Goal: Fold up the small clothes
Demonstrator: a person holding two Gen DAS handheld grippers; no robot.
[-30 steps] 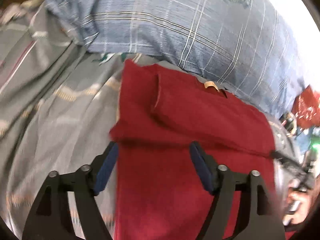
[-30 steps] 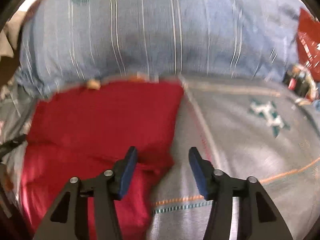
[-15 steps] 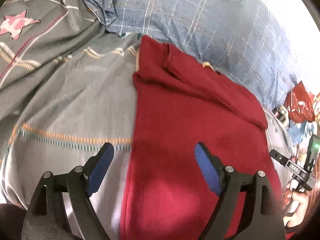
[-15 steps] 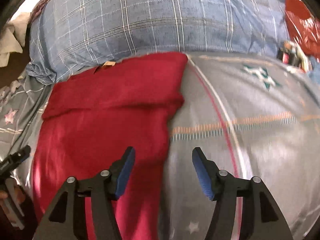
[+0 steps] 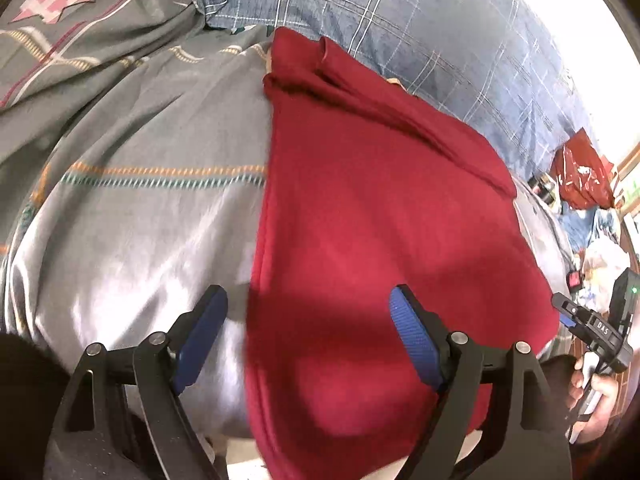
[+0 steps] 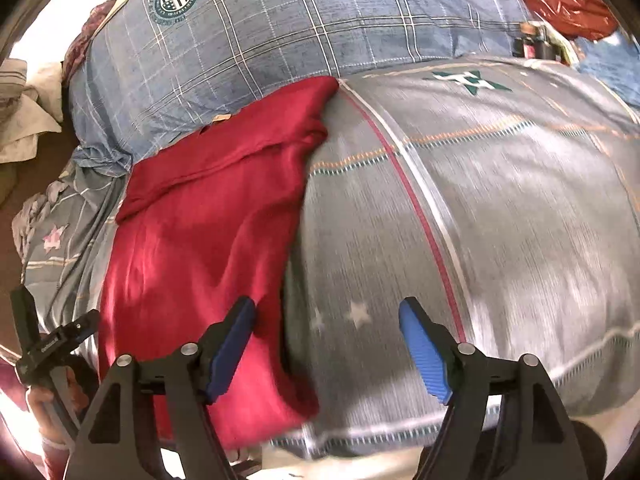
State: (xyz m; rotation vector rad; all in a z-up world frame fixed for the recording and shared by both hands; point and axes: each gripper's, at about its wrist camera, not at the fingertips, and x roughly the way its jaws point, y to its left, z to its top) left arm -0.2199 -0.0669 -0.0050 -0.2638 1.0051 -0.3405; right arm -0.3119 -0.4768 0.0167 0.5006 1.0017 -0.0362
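A home bedroom — grey patterned bedsheet, blue plaid pillow on it

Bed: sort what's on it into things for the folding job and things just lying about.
For the job:
red garment
left gripper, open
right gripper, open

Lying about:
blue plaid pillow
grey bedsheet
red plastic bag

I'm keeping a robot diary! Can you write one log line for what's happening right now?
task: fold small clothes | left gripper: open, empty | right gripper: open, empty | red garment: flat on grey bedspread, sleeves folded in
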